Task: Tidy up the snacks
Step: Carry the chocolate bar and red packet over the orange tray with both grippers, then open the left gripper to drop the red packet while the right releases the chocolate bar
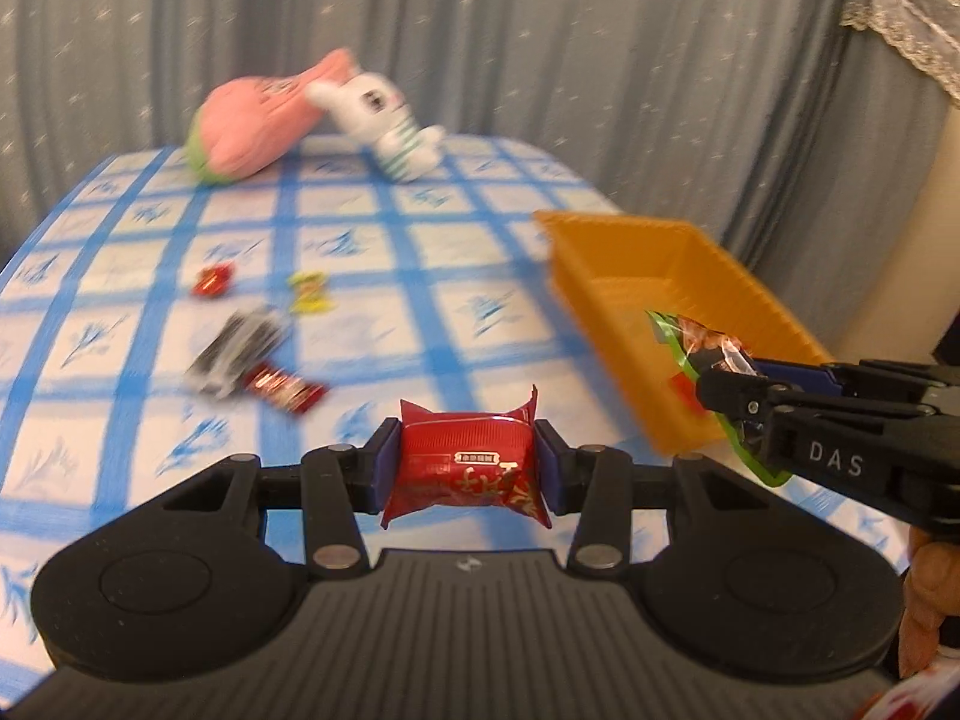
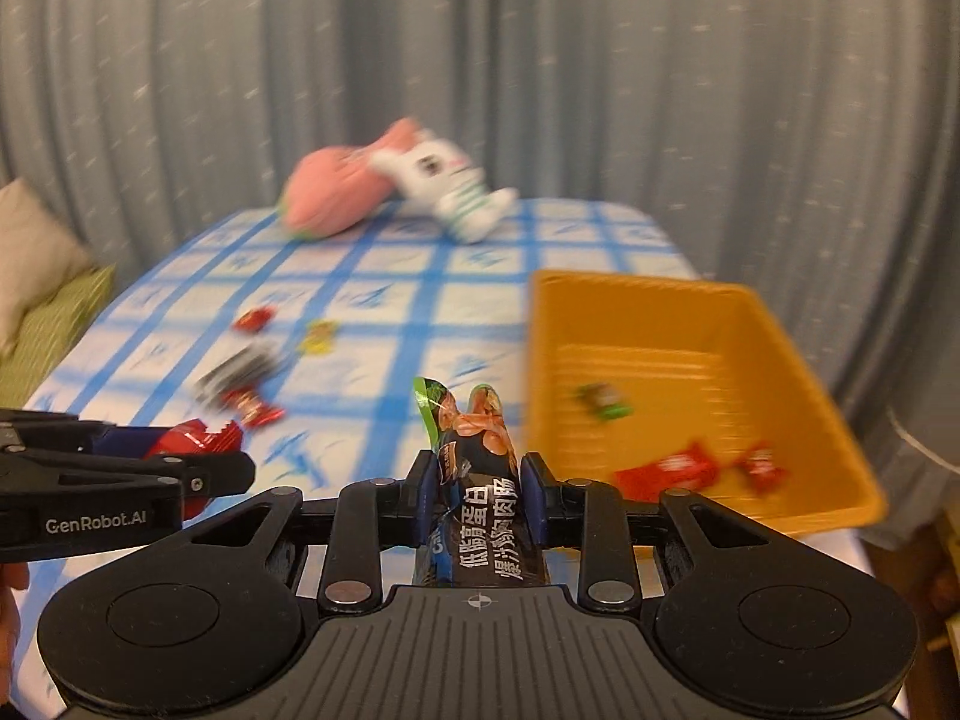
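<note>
I'm mid-carry with both hands loaded, taking snacks toward the orange plastic bin [image 2: 696, 324], so the next move, as I judge it, calls for bringing each gripper over the bin's ribbed floor and letting go there. My left gripper [image 1: 467, 463] is clenched on a red foil snack packet [image 1: 465, 462], a plump crinkly pillow with crimped ends, held above the checked tablecloth [image 1: 420, 252] just left of the bin. My right gripper [image 2: 474, 495] is clamped around a dark sausage stick packet [image 2: 480, 480], long and glossy with a green tip, just left of the bin's near corner. Inside the bin lie a red wrapped bar [image 2: 669, 471], a small red candy [image 2: 762, 463] and a green candy [image 2: 603, 403]. Left of the bin, a black-and-white packet [image 1: 234, 351], a red bar [image 1: 282, 389], a small red candy [image 1: 211, 281] and a yellow candy [image 1: 311, 293] wait on the cloth, all blurred. Beyond the bin sit a pink plush [image 1: 255, 123] and a white plush rabbit [image 1: 390, 126], soft and rounded
</note>
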{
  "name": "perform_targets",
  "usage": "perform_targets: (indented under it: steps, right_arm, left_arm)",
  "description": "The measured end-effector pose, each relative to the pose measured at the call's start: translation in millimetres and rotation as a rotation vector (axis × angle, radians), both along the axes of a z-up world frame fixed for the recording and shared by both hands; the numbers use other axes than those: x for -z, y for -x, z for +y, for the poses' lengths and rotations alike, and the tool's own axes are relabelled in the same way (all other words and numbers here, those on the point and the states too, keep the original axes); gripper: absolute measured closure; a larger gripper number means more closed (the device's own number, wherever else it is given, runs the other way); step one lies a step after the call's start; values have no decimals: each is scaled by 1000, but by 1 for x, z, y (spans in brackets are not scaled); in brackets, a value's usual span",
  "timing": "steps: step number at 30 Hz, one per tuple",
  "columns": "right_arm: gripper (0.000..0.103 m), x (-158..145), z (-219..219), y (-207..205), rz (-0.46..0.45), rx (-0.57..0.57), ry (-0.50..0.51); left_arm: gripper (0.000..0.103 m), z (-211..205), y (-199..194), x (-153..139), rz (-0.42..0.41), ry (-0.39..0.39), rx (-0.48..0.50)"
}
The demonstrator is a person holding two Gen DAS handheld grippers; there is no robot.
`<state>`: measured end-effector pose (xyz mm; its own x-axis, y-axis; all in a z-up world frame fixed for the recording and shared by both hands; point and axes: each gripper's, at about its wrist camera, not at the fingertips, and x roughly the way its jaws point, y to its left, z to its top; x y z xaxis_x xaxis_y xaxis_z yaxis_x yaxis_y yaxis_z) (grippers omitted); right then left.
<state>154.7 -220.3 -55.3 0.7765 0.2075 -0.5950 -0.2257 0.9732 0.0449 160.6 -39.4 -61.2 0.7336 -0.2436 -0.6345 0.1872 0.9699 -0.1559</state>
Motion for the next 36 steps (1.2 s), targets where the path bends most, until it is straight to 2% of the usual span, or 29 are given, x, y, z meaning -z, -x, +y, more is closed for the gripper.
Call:
perform_targets:
  steps: [8, 16, 23, 36]
  right_arm:
    - [73, -33, -59, -1, -30, 143, -17]
    - [73, -44, -102, -13, -24, 217, -58]
    - [73, -45, -130, -28, -8, 254, -96]
    - [73, -31, -155, -49, 26, 291, -126]
  left_arm:
    - [61, -58, -20, -33, -46, 7, 101]
    - [61, -103, -49, -47, -50, -1, 180]
    - [61, -130, -73, -48, -34, -4, 225]
    - [61, -158, -101, -25, 32, 0, 265]
